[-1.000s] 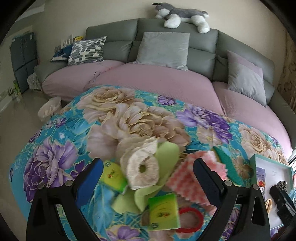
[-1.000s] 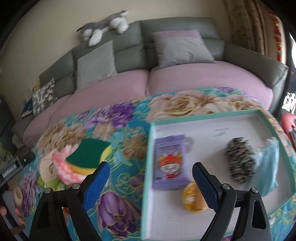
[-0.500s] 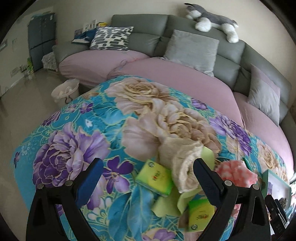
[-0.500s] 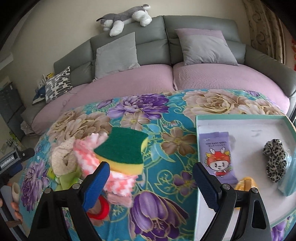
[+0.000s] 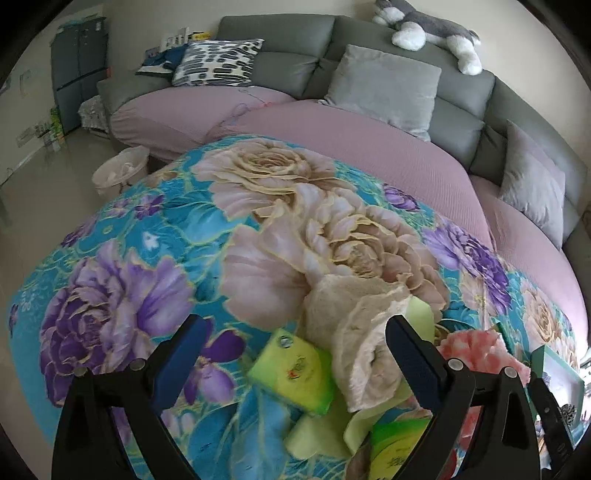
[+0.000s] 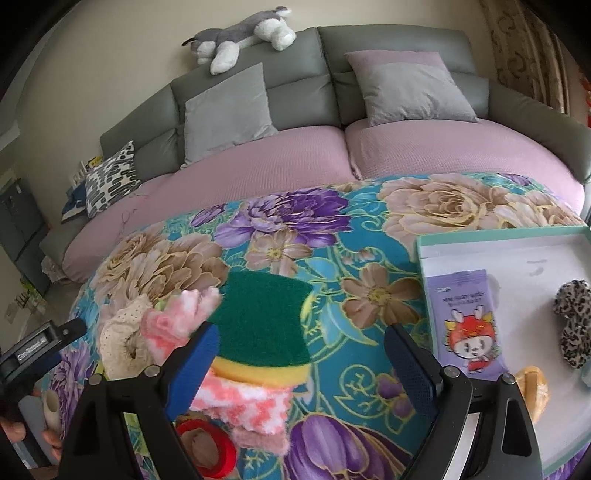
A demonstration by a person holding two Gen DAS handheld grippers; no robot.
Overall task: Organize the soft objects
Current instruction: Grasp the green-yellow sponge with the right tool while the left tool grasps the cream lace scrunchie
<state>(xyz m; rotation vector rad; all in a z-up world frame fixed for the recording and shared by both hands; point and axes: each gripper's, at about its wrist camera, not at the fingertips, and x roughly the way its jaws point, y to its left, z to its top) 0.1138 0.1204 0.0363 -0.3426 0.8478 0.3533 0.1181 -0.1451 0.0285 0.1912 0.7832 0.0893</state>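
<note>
My left gripper (image 5: pixel 295 350) is open and empty over a pile on the floral cloth: a rolled cream towel (image 5: pixel 364 339), a green tissue pack (image 5: pixel 293 369) and a light green cloth (image 5: pixel 325 435). My right gripper (image 6: pixel 301 354) is open and empty, with a green-and-yellow sponge (image 6: pixel 264 328) between its fingers, lying on a pink-and-white cloth (image 6: pixel 247 400). The cream towel also shows in the right wrist view (image 6: pixel 122 339). At the right a teal-rimmed white tray (image 6: pixel 517 243) holds a purple packet (image 6: pixel 467 328), a leopard scrunchie (image 6: pixel 574 325) and an orange item (image 6: pixel 532 384).
A red ring (image 6: pixel 218 448) lies by the pink cloth. A second green pack (image 5: pixel 395 450) lies near my left gripper. Behind the table stands a grey and pink sofa (image 6: pixel 258 173) with cushions and a plush dog (image 6: pixel 240 33). A small basket (image 5: pixel 118 175) stands on the floor at left.
My left gripper has swung left and nearer the towel and green pack. My right gripper has moved left from over the tray to the sponge and pink cloth.
</note>
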